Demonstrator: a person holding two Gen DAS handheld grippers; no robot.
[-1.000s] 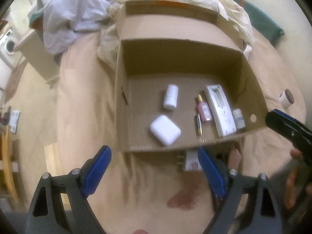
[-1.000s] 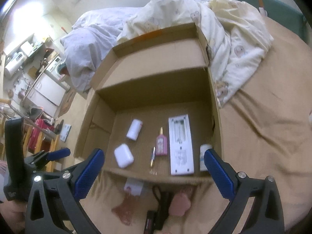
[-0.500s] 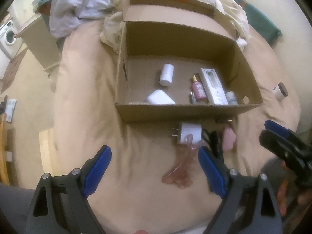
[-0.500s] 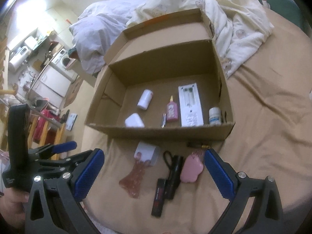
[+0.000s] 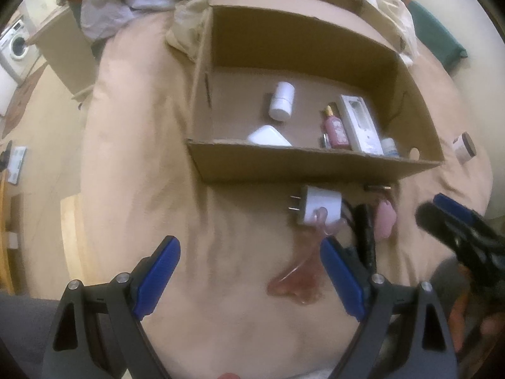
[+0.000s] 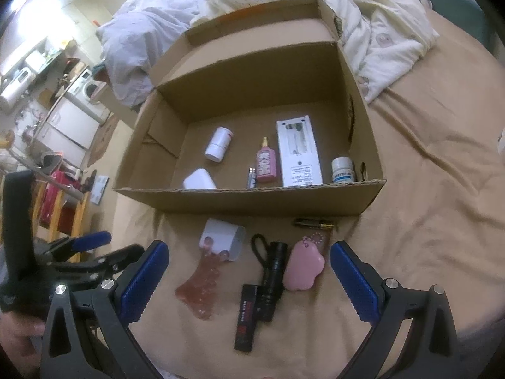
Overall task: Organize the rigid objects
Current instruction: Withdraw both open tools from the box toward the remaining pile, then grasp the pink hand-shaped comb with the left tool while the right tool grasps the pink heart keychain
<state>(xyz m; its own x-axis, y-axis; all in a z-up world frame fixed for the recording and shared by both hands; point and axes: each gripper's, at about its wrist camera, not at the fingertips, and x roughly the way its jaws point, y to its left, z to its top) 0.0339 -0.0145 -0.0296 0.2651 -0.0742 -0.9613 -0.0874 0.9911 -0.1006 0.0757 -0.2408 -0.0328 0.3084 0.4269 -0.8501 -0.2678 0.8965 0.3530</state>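
Both tools are empty with their blue pads spread wide, which suits the stage I judge this to be: choosing the next loose thing to lift into the cardboard box (image 6: 252,202). The left tool (image 5: 249,273) points steeply down at bare bed sheet (image 5: 132,158), and the reddish translucent scraper (image 5: 296,281) lies just inside its right pad, its upper end touching the white plug adapter (image 5: 318,207) ahead of that pad. The right tool (image 6: 249,273) looks along the bed at the row still outside the box: between its pads lie the black flashlight (image 6: 271,268), a slim black tube with red lettering (image 6: 246,319) touching the flashlight's near end, and the pink paw-shaped case (image 6: 303,265); a dark pen-like stick with a gold tip (image 6: 312,222) rests beyond them against the box's front wall. These sit close to that wall, so each needs only a short lift over it. Inside, beyond the wall, the white bottle (image 6: 217,143), white earbud case (image 6: 199,180), pink perfume bottle (image 6: 266,162), long white packet (image 6: 298,154) and small blue-labelled jar (image 6: 342,170) lie apart in a loose row, leaving room. A brown-lidded jar (image 5: 462,148) sits far right of the left tool, well apart from everything.
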